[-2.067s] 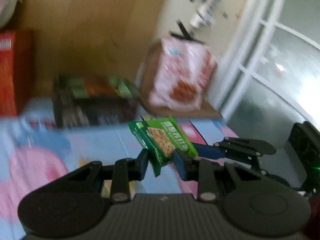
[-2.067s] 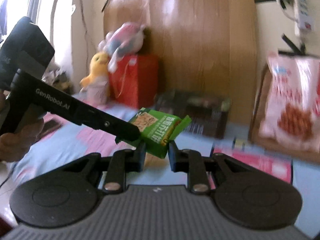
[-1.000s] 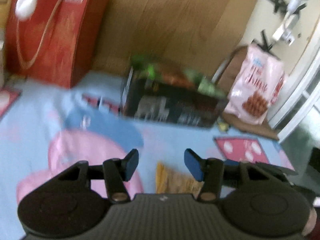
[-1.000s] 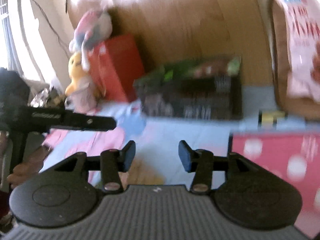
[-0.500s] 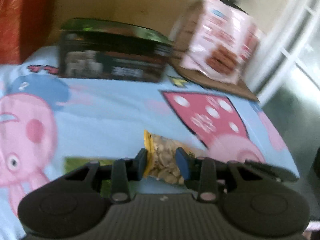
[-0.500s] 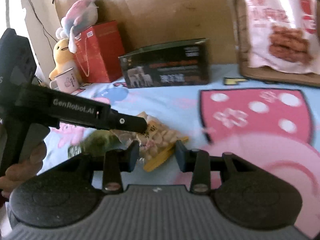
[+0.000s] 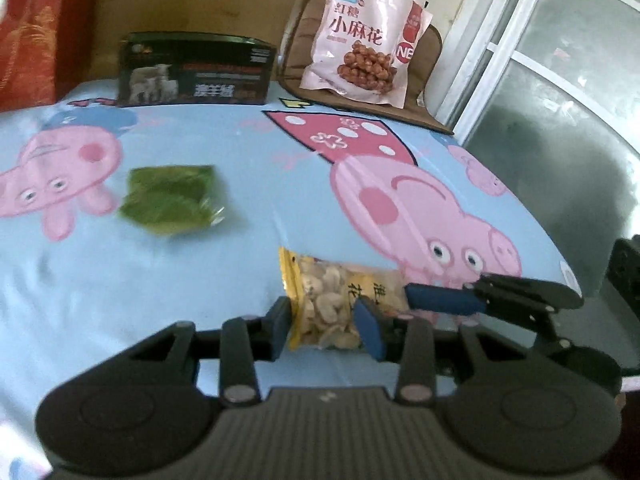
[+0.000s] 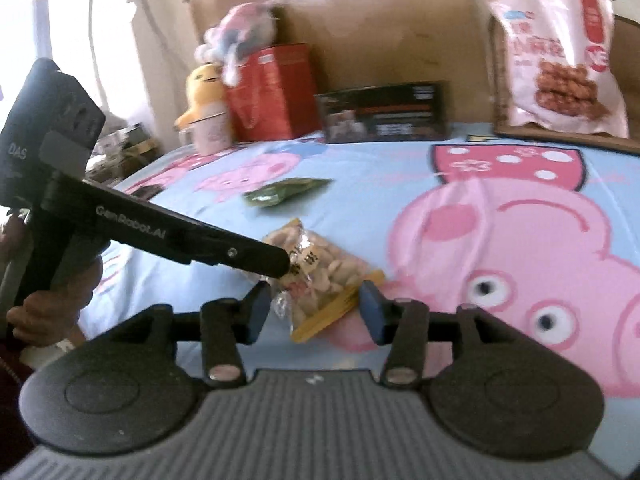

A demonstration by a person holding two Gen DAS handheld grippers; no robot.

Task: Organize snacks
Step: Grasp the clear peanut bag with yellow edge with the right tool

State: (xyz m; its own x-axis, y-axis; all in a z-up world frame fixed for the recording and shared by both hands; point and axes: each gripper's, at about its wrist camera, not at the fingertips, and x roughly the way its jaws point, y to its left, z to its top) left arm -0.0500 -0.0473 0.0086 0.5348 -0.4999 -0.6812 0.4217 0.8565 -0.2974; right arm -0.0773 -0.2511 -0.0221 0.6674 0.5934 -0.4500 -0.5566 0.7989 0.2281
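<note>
- Change from two seconds ago: the green cracker packet then pinched between both tongs is no longer in them; a yellow-edged clear packet of pale nuts [image 7: 336,300] now lies between both pairs of pads.
- Change from half a second ago: the view has steadied, and the flat green foil snack packet [image 7: 170,200] shows plainly on the light-blue cartoon-pig cloth [image 7: 248,148], well apart from the nut packet.
- Left tongs [image 7: 326,326]: the jaws have just been opening a little; they stand narrow, the left pad at the packet's yellow edge and the right pad against its clear side. Whether they press on it cannot be told.
- Right tongs [image 8: 314,310]: the jaws have just been opening; they stand at medium width, with a gap between each blue pad and the nut packet's yellow end.
- The nut packet rests on the cloth near its front edge, between the two tools.
- Count, loose packets on the cloth: two (one green, one yellow).
- Count, at the back: one black printed carton [image 7: 196,70], one red gift bag [image 8: 272,92], one large pink bag of brown twists [image 7: 360,42] leaning on a brown cushion [image 7: 428,60], one yellow plush toy [image 8: 202,88].
- Count, tongs: two; one hand [image 8: 52,304] is visible on the left tool's grip.
</note>
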